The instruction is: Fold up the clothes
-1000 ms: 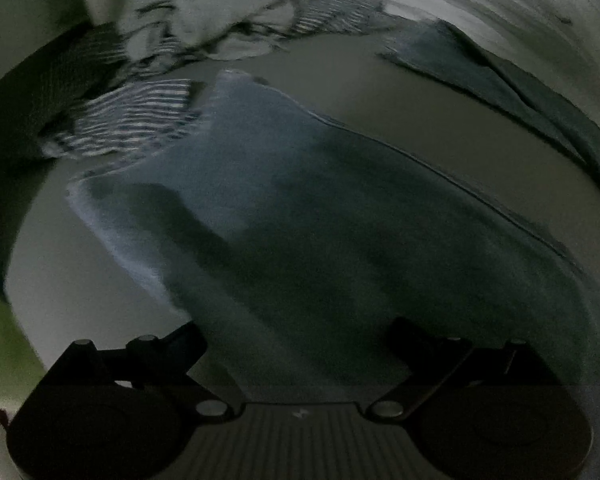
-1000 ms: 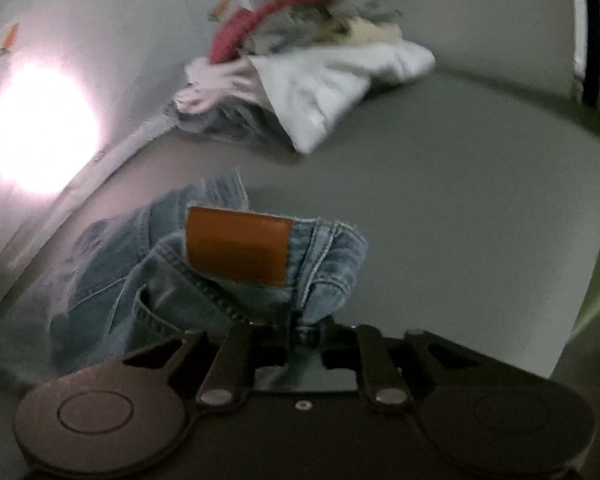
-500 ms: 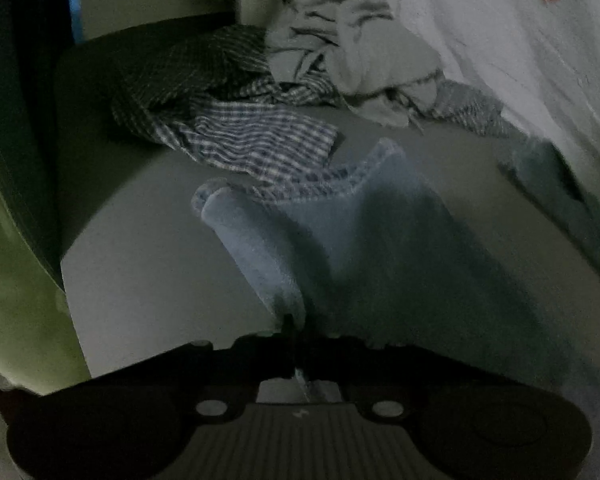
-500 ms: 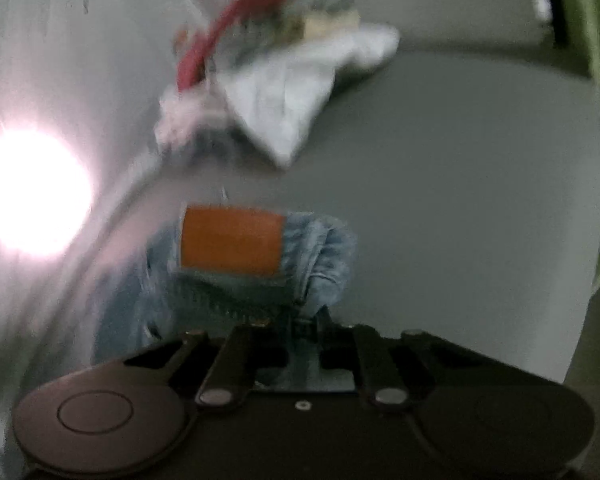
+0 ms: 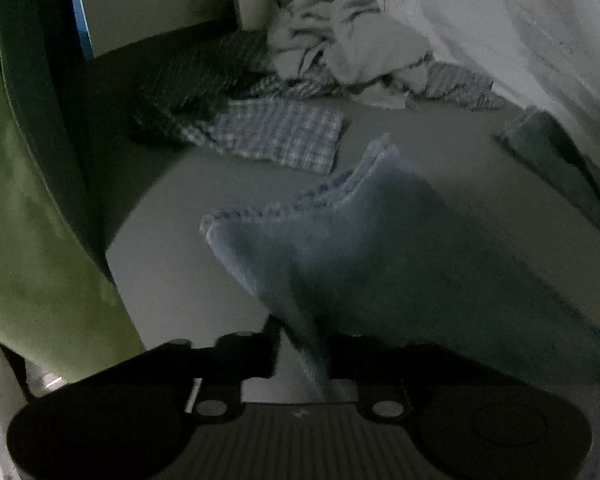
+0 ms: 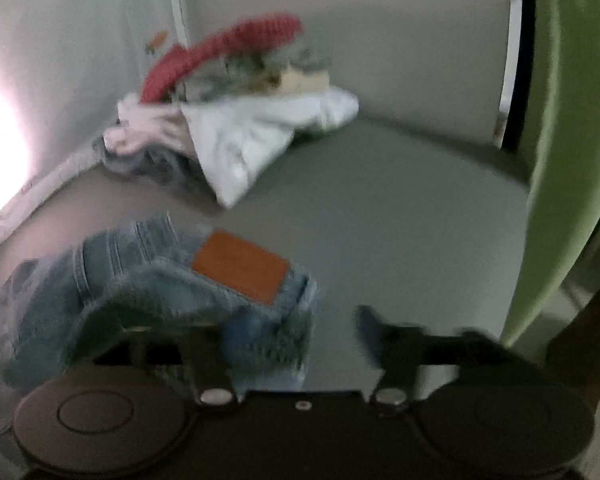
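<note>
Blue jeans lie across the grey cushion. In the left wrist view their leg end (image 5: 380, 264) is raised, and a fold of it hangs between the fingers of my left gripper (image 5: 304, 354). Its jaws are opening, with a bright gap beside the left finger (image 5: 260, 354). In the right wrist view the waistband (image 6: 148, 280) with its orange patch (image 6: 240, 266) slumps over the left finger. My right gripper (image 6: 296, 340) is opening wide, and its right finger (image 6: 384, 336) stands free of the denim.
A checked shirt (image 5: 276, 136) and a heap of striped and grey clothes (image 5: 340, 52) lie at the back. A dark cloth (image 5: 560, 164) lies at the right. A pile of red and white garments (image 6: 240, 120) sits in the corner. Green upholstery (image 6: 560, 160) borders the cushion (image 6: 380, 220).
My left gripper shut on the leg end, lifted it, and now its jaws have parted. My right gripper, which was shut on the waistband, has sprung open, and the waistband has sagged to the left.
</note>
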